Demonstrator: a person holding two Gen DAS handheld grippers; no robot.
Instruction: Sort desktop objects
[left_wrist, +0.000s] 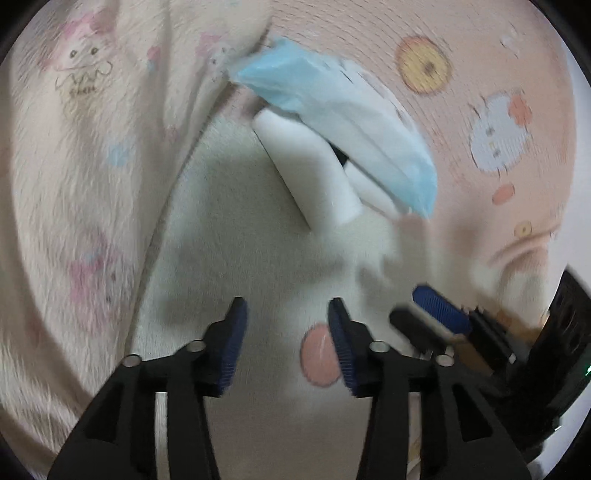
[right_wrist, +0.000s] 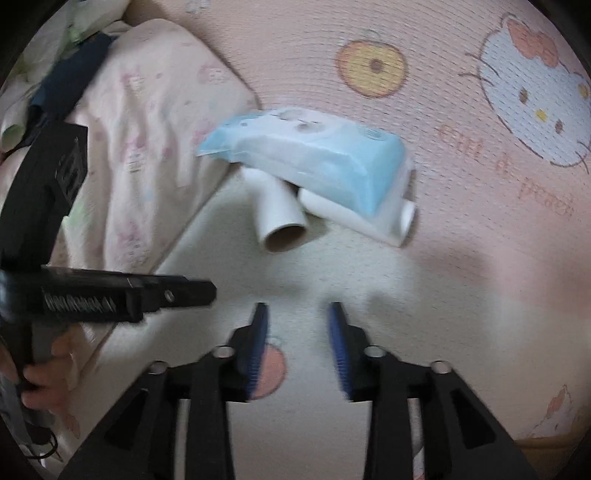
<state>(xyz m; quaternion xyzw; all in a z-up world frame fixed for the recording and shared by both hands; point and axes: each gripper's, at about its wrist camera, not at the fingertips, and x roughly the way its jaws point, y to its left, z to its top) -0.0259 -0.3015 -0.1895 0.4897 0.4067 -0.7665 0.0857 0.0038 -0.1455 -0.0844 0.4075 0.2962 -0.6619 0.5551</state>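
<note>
A light blue tissue pack (right_wrist: 314, 155) lies across two white paper rolls, one with its open end facing me (right_wrist: 280, 218) and one to its right (right_wrist: 373, 221). In the left wrist view the pack (left_wrist: 343, 122) covers the rolls (left_wrist: 310, 173). My left gripper (left_wrist: 286, 325) is open and empty, a little short of the rolls. My right gripper (right_wrist: 297, 328) is open and empty, also short of them. The right gripper's blue pad (left_wrist: 441, 308) shows at the right of the left wrist view. The left gripper's body (right_wrist: 110, 291) shows at the left of the right wrist view.
Everything lies on a pink cartoon-printed mat (right_wrist: 480, 258). A cream fleece blanket (right_wrist: 147, 147) with pink prints is bunched to the left, touching the pack's end. Dark cloth and plastic bags (right_wrist: 62, 74) sit at the far left.
</note>
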